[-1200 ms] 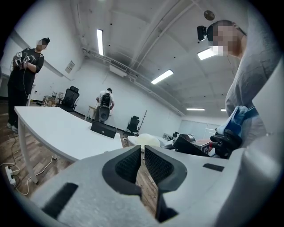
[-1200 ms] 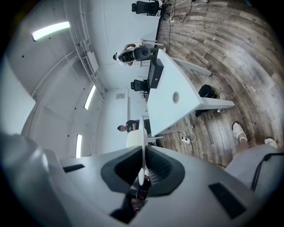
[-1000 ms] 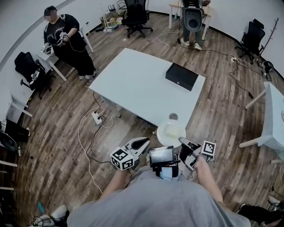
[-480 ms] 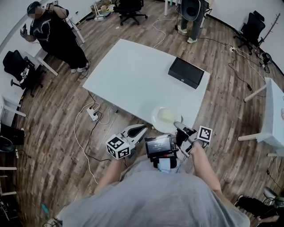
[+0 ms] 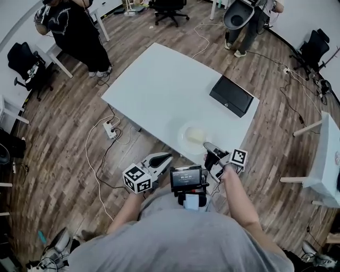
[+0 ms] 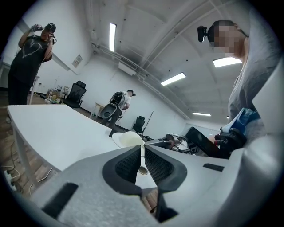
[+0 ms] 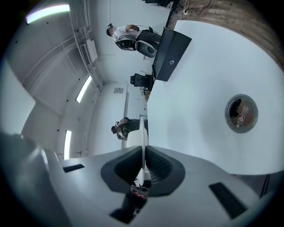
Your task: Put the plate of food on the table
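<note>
Between ribbed right tongs (image 7: 143, 150), thin round plate (image 5: 183, 140), perhaps plastic.

Brown wood-plank floor (image 5: 64, 133) throughout. White curved wall (image 5: 13, 26) at left. Large white surface (image 5: 154, 85) mid-room; second white desk (image 5: 329, 149) at right edge. Black office chair (image 5: 169, 8) at top, second chair (image 5: 313, 48) top right, third chair (image 5: 26, 64) by left wall. Power strip (image 5: 112, 129) with cables on floor, just beside surface. Ceiling strip lights (image 6: 112, 36) lit, ceiling white.
</note>
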The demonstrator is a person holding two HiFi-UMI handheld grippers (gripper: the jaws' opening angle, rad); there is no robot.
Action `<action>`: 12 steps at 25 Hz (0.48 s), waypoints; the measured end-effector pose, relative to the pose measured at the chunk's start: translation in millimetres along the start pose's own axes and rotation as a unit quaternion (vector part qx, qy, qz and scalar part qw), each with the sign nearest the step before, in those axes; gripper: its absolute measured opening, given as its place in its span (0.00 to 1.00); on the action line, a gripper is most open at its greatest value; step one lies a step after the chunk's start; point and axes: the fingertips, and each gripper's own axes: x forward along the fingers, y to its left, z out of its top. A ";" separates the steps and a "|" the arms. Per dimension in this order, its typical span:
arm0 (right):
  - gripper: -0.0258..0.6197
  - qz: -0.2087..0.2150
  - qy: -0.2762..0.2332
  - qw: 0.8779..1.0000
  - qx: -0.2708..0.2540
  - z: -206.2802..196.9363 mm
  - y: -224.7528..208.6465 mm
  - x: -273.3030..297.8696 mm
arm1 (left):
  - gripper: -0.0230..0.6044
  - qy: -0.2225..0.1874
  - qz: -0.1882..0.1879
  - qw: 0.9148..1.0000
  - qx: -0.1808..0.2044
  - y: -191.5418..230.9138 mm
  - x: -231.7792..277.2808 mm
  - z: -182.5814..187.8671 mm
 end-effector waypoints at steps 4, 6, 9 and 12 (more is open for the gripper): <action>0.10 -0.002 0.006 1.000 -0.003 10.6 -16.8 18.3 | 0.09 0.005 0.016 1.000 -0.006 7.4 -5.0 -9.2; 0.10 -0.001 0.006 1.000 -0.005 14.8 -24.8 26.4 | 0.09 0.006 0.025 1.000 -0.004 10.8 -5.7 -10.4; 0.10 -0.008 -0.003 1.000 0.000 21.0 -41.9 34.8 | 0.09 0.004 0.036 0.999 -0.012 14.7 -6.7 -14.6; 0.10 -0.023 -0.017 1.000 0.012 27.1 -62.8 40.4 | 0.09 0.011 0.040 0.999 -0.017 14.7 -6.3 -20.9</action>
